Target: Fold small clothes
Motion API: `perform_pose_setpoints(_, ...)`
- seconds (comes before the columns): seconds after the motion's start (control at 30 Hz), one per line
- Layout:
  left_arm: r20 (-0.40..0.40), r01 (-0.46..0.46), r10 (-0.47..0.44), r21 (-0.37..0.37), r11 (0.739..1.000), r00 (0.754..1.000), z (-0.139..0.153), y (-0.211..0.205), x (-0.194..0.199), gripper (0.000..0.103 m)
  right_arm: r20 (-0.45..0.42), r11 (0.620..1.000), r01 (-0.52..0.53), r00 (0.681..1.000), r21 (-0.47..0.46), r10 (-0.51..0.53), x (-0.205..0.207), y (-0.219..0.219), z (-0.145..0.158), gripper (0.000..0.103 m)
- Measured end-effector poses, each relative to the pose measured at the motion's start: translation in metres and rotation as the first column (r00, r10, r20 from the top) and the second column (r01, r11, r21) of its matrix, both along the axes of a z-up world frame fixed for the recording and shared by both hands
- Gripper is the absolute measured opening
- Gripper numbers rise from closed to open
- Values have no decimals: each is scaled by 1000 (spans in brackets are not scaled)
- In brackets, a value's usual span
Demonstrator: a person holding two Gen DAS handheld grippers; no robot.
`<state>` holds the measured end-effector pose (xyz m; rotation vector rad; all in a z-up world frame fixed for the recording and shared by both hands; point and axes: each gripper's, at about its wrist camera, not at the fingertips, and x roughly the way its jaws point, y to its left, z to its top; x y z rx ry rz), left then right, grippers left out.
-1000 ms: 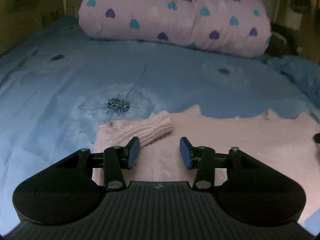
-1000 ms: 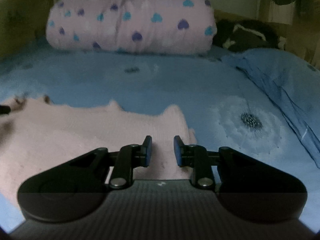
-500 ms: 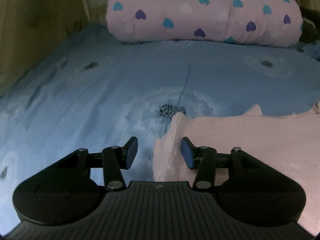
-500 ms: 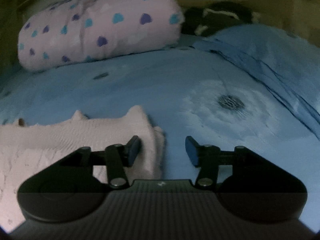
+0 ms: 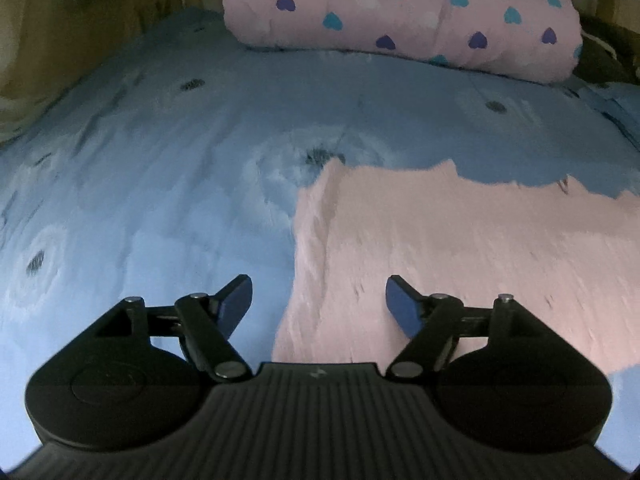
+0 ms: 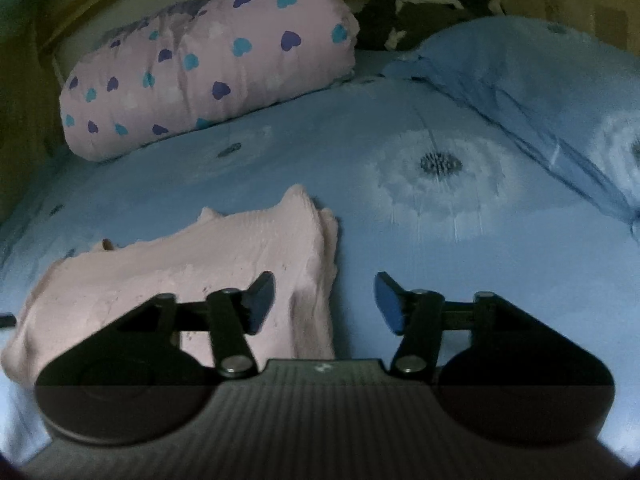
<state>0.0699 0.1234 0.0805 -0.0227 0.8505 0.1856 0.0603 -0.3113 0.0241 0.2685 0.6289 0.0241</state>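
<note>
- I see the pink knitted garment (image 5: pixel 460 248) lying flat on the blue bed sheet (image 5: pixel 160 200), folded into a rough rectangle; its left edge runs down the middle of the left wrist view, and its right edge stands just left of centre in the right wrist view (image 6: pixel 200 264).
- A second ago a ribbed sleeve cuff lay on top of the garment near my left gripper; now no cuff shows, and that edge looks like a plain fold.
- My left gripper (image 5: pixel 319 304) hovers over that left edge with its jaws opening, wider than a second ago; the fabric lies below the gap, but the pads do not press on it.
- My right gripper (image 6: pixel 325 304) is also opening, from nearly closed a second ago; it holds nothing, its left finger over the garment and its right finger over bare sheet.
- Both views have shifted outward, so each now shows more bare sheet beside the garment.
- Farther back, a pink quilt with blue and purple hearts (image 5: pixel 400 12) lies rolled at the head of the bed.
- The sheet carries a dandelion print (image 6: pixel 440 166).
- I can read no writing or brand; each gripper body bears only a small pale mark, too small to make out.
</note>
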Motion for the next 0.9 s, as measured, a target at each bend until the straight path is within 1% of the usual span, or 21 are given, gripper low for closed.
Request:
perform_pose_setpoints(0.03,-3,2,-2,-5,1000,1000,-2,-1,-5,79,5,1000,12,1000,19,-12,-4,0,-2,75)
perform_pose_setpoints(0.13,-6,3,-3,-18,1000,1000,-10,-2,-16,85,-6,997,31,1000,72,-30,-10,1,-14,75)
perform_pose_setpoints(0.23,-10,-7,7,-12,1000,1000,-21,-1,-17,85,-22,993,27,999,116,-25,-9,3,-28,75)
perform_pose_setpoints(0.3,-12,-23,22,-24,999,1000,-27,2,-17,85,-17,990,23,1000,137,-21,-8,4,-34,75)
perform_pose_setpoints(0.4,-17,-40,39,-60,997,999,-34,9,-16,86,-56,992,14,998,128,-7,-3,6,-43,75)
perform_pose_setpoints(0.43,-18,-44,43,-71,997,999,-34,11,-15,86,-51,993,5,999,116,1,-2,8,-45,77)
perform_pose_setpoints(0.5,-16,-42,41,-77,996,999,-34,12,-14,86,-45,996,-26,999,84,30,-2,12,-46,81)
perform_pose_setpoints(0.57,-15,-38,37,-74,997,999,-33,12,-14,87,-55,998,-33,998,58,36,0,17,-47,82)
perform_pose_setpoints(0.63,-16,-35,34,-72,997,999,-34,12,-14,87,-59,998,-34,998,56,38,1,18,-49,85)
perform_pose_setpoints(0.73,-22,-42,41,-79,996,999,-34,13,-13,89,-65,998,-42,997,52,45,3,19,-48,87)
perform_pose_setpoints(0.9,-27,-48,46,-86,995,999,-35,14,-11,89,-40,994,-54,998,93,58,5,18,-50,86)
